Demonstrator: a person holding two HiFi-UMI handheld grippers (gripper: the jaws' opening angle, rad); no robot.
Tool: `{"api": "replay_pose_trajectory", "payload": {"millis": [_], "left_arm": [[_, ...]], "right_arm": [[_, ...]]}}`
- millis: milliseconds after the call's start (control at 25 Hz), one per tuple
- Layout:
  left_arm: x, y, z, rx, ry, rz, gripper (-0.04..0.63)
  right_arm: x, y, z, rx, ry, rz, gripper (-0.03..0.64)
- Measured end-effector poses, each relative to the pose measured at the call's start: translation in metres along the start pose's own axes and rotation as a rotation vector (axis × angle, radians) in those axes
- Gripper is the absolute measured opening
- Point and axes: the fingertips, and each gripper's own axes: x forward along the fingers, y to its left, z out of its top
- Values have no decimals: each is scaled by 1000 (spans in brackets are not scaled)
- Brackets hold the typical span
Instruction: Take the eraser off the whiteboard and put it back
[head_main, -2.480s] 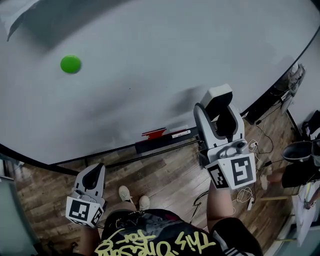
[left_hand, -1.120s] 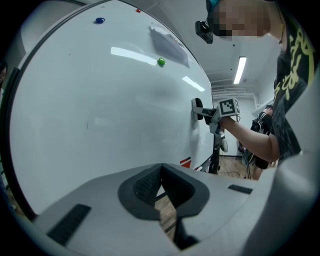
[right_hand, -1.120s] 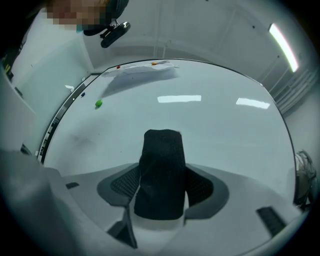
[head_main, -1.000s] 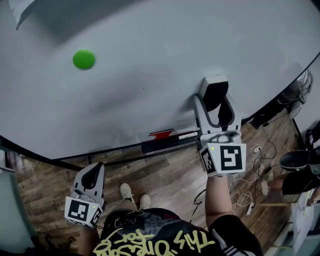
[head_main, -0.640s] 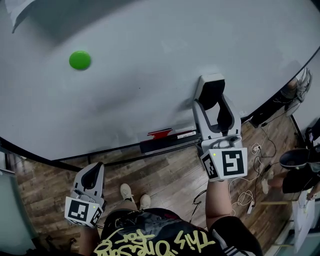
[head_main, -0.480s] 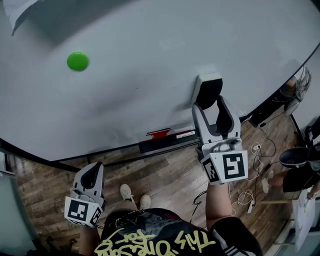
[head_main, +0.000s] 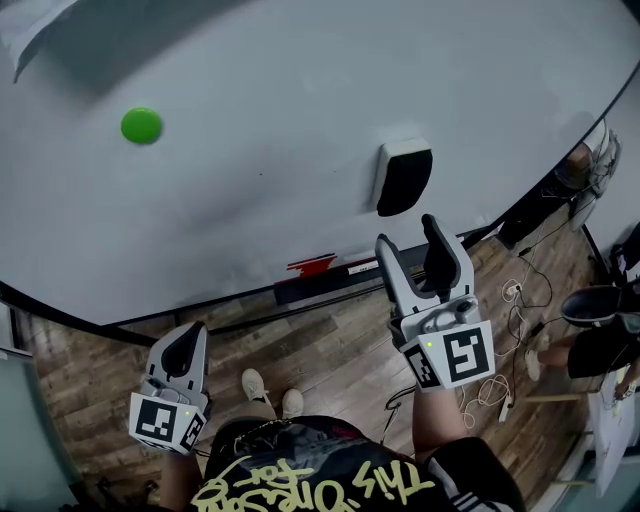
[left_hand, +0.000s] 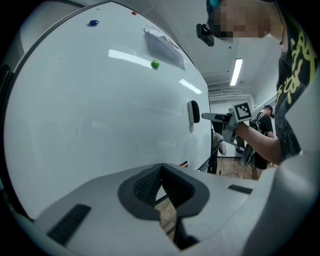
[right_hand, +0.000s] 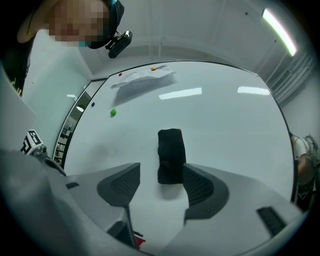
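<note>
The eraser (head_main: 403, 178), black with a white back, sticks upright on the whiteboard (head_main: 300, 90), right of centre. My right gripper (head_main: 408, 236) is open just below it, apart from it, with nothing between its fingers. In the right gripper view the eraser (right_hand: 170, 154) stands just beyond the spread jaws of that gripper (right_hand: 161, 174). My left gripper (head_main: 184, 352) hangs low at the left over the floor, shut and holding nothing. In the left gripper view its pads (left_hand: 148, 184) meet, and the eraser (left_hand: 193, 112) shows far off on the board.
A green round magnet (head_main: 141, 126) sits on the board's upper left, with a sheet of paper (head_main: 35, 30) above it. The marker tray (head_main: 330, 283) below the board holds a red marker (head_main: 308, 265). Cables (head_main: 495, 300) lie on the wooden floor at the right.
The right gripper pressed the eraser against the whiteboard, opened, and drew back toward me. The eraser stays stuck on the board. The left gripper has not moved.
</note>
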Motion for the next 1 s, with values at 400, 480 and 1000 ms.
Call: {"api": "replay_pose_trajectory", "payload": {"millis": [400, 480, 1000], "left_arm": [[2, -9, 4, 11, -15, -9, 8], [2, -10, 4, 9, -16, -9, 8], [3, -20, 11, 2, -46, -23, 8]], "right_arm": [[-20, 27, -18, 83, 35, 74, 255], [-23, 31, -22, 100, 43, 84, 232], [-36, 55, -51, 166, 110, 132, 114]]}}
